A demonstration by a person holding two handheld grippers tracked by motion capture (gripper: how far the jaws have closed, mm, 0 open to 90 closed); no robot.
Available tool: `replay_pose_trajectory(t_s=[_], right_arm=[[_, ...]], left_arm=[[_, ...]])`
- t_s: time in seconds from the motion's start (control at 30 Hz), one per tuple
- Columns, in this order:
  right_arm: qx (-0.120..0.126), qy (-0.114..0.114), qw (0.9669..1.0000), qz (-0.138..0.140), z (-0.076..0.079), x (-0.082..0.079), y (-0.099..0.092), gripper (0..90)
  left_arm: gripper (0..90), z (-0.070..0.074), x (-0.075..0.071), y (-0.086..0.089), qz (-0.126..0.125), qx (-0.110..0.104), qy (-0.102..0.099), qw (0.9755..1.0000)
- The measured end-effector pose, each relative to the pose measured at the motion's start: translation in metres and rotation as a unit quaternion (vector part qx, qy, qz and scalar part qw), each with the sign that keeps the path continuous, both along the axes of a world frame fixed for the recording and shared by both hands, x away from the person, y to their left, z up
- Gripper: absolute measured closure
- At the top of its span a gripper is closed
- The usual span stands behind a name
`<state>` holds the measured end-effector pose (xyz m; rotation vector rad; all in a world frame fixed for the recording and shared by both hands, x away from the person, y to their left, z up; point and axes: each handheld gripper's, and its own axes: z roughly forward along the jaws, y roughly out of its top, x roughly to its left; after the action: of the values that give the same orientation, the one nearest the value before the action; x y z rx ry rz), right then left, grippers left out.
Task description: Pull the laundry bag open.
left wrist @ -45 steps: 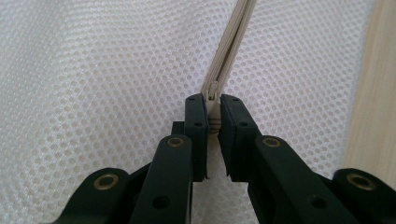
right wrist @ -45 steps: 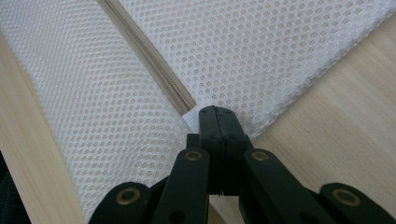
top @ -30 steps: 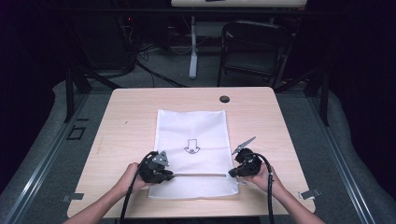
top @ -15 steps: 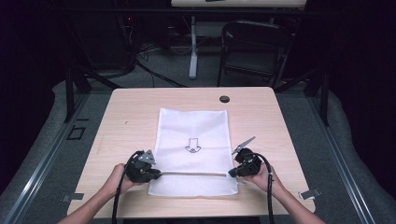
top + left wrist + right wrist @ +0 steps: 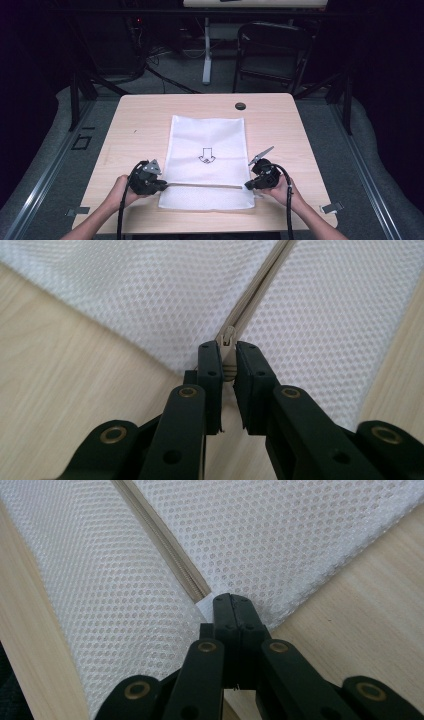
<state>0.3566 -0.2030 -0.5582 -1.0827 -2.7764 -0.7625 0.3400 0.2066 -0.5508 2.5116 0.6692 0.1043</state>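
Note:
A white mesh bag [image 5: 207, 135] with a printed arrow [image 5: 206, 155] lies flat in the middle of the wooden table [image 5: 135, 125]. A beige zipper [image 5: 205, 185] runs across its near end. My left gripper [image 5: 164, 185] is at the bag's left edge, shut on the zipper pull [image 5: 228, 337], which sits between its pads at the end of the zipper [image 5: 260, 285]. My right gripper [image 5: 248, 186] is at the bag's right edge. Its jaws [image 5: 232, 600] are pressed together on the fabric tab [image 5: 204, 605] where the zipper [image 5: 165, 545] ends.
A small black round cap [image 5: 240, 106] sits near the table's far edge. A dark chair [image 5: 272, 50] and a white post [image 5: 206, 50] stand on the floor behind the table. Bare wood lies on either side of the bag.
My left gripper has slid left along the zipper line, from over the bag to its left edge, with the pull in its jaws. The right gripper has stayed put.

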Motion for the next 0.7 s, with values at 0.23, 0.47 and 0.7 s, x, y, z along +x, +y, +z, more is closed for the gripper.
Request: replay_pose_trajectory(t_s=[0.23,0.47,0.7], right_arm=[[-0.002,0.001,1.0000,0.001,0.000,0.000,0.000,90.0],[-0.001,0.000,1.0000,0.000,0.000,0.000,0.000,90.0],[-0.002,-0.003,1.0000,-0.003,0.000,-0.001,0.001,90.0]], left_arm=[[82.3,0.000,-0.002,0.017,0.019,0.009,0.003,0.9998],[82.2,-0.001,-0.002,0.018,0.018,0.009,0.007,0.9998],[82.1,-0.002,-0.002,0.018,0.025,0.008,0.009,0.9996]])
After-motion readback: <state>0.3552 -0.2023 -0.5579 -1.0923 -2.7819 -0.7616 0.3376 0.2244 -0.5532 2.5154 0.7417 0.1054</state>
